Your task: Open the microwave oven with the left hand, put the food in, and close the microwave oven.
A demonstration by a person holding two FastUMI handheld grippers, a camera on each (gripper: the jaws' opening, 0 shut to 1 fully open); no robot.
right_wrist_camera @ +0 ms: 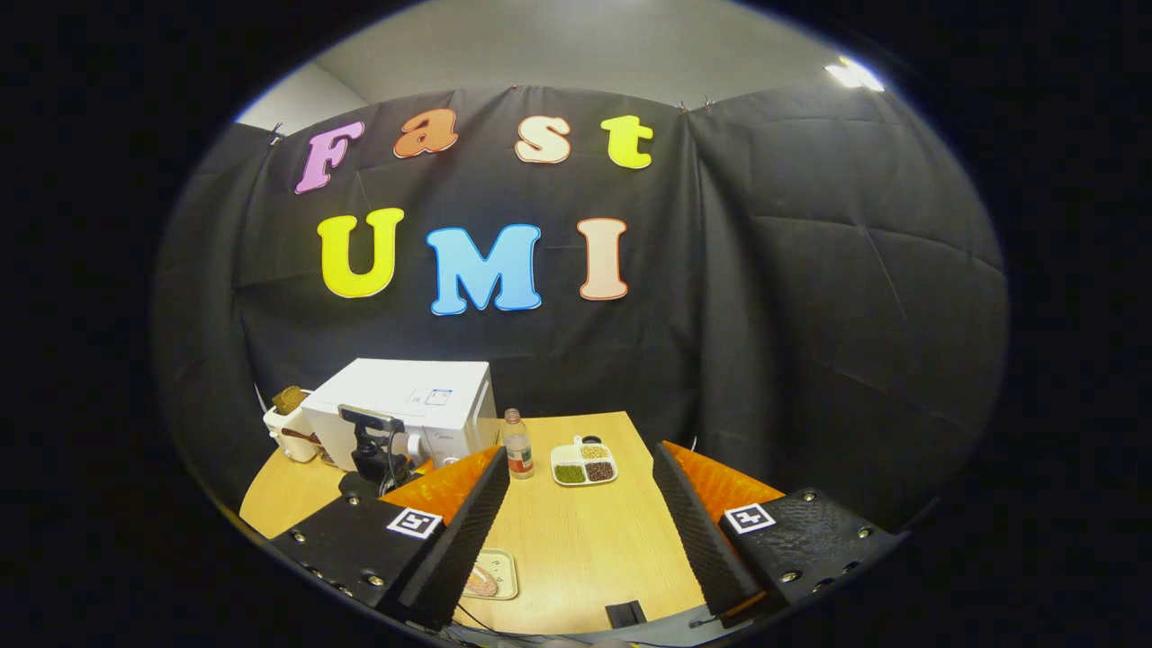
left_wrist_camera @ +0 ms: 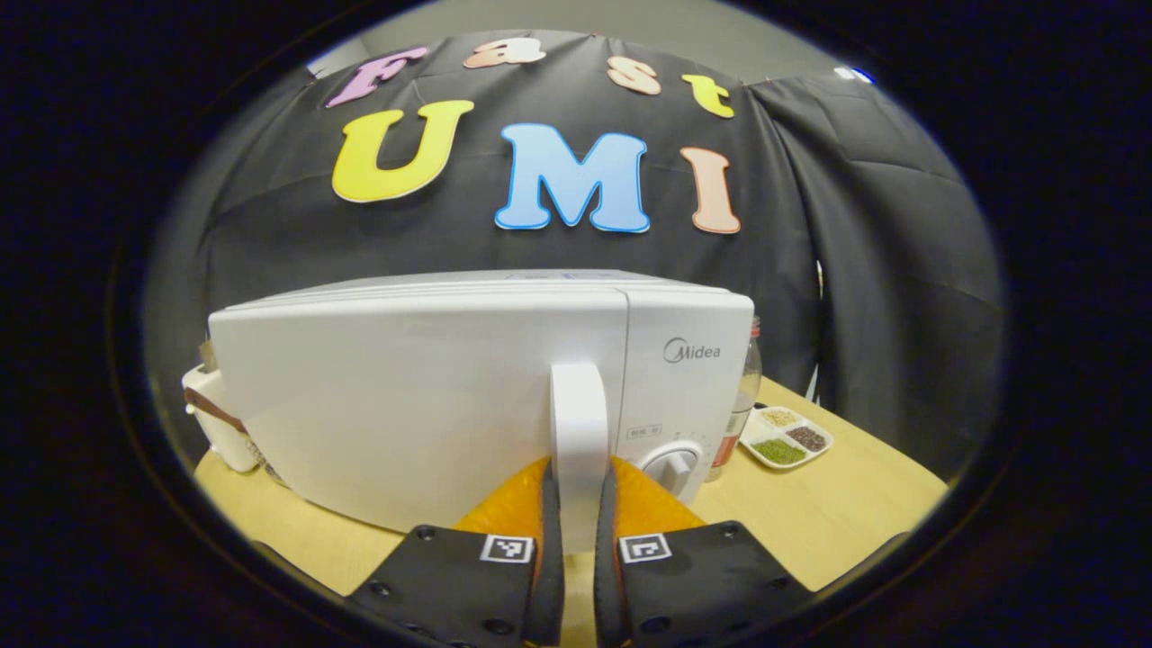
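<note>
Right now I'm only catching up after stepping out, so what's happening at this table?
The left gripper has its two fingers closed around the microwave door handle; the door looks closed or barely cracked. The right gripper hangs open above the wooden table, holding nothing. A small tray of food sits on the table just beneath it, not yet picked up.

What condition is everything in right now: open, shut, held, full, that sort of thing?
Microwave door: shut.
Door handle: clamped between the left gripper's fingers.
Left gripper: shut on the door handle.
Right gripper: open, holding nothing.
Bottle: upright, capped.
Divided dish: filled, on the table.
Food tray: waiting on the table.
</note>
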